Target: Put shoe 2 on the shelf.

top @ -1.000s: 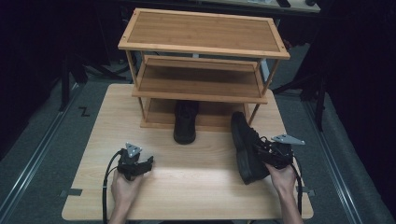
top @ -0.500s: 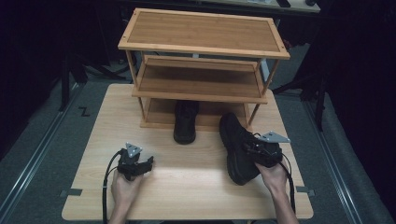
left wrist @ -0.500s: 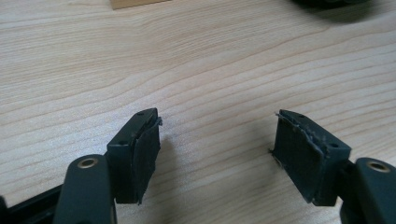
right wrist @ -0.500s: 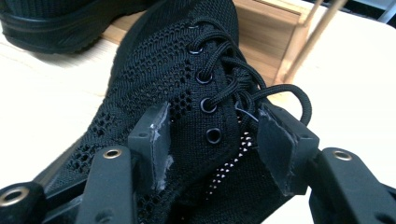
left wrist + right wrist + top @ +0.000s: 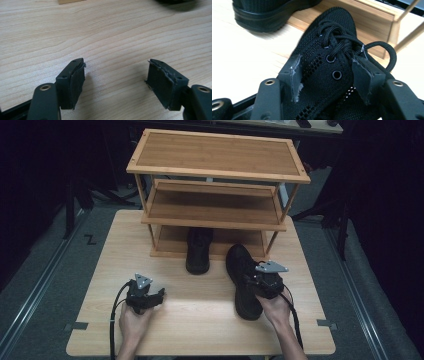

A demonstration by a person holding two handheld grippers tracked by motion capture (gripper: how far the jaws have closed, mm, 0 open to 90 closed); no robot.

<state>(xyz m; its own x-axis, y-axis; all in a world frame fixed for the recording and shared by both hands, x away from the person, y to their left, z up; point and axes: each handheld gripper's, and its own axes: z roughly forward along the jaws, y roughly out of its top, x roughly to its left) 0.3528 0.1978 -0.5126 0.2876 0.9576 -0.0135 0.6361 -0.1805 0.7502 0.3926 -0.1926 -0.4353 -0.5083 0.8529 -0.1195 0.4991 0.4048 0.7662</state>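
Note:
A black lace-up shoe [image 5: 244, 270] lies on the wooden table [image 5: 200, 320], toe toward the shoe rack [image 5: 215, 210]. My right gripper [image 5: 256, 281] is shut on its upper beside the laces. In the right gripper view the jaws press both sides of the knit shoe [image 5: 332, 32], around my right gripper [image 5: 329, 67]. A second black shoe [image 5: 199, 251] stands with its toe on the rack's bottom shelf; it also appears as the second shoe [image 5: 267, 10]. My left gripper [image 5: 152, 294] rests open on the table at the front left, left gripper [image 5: 116, 72] holding nothing.
The rack has three bamboo shelves; the middle shelf [image 5: 215, 207] and top shelf [image 5: 215, 152] are bare. Its bottom shelf [image 5: 372, 22] lies just ahead of the held shoe, with the right leg [image 5: 272, 240] close by. Dark floor surrounds the table.
My right gripper has carried the held shoe leftward, from near the table's right edge toward the middle, and turned it straighter toward the rack. The left gripper has stayed put.

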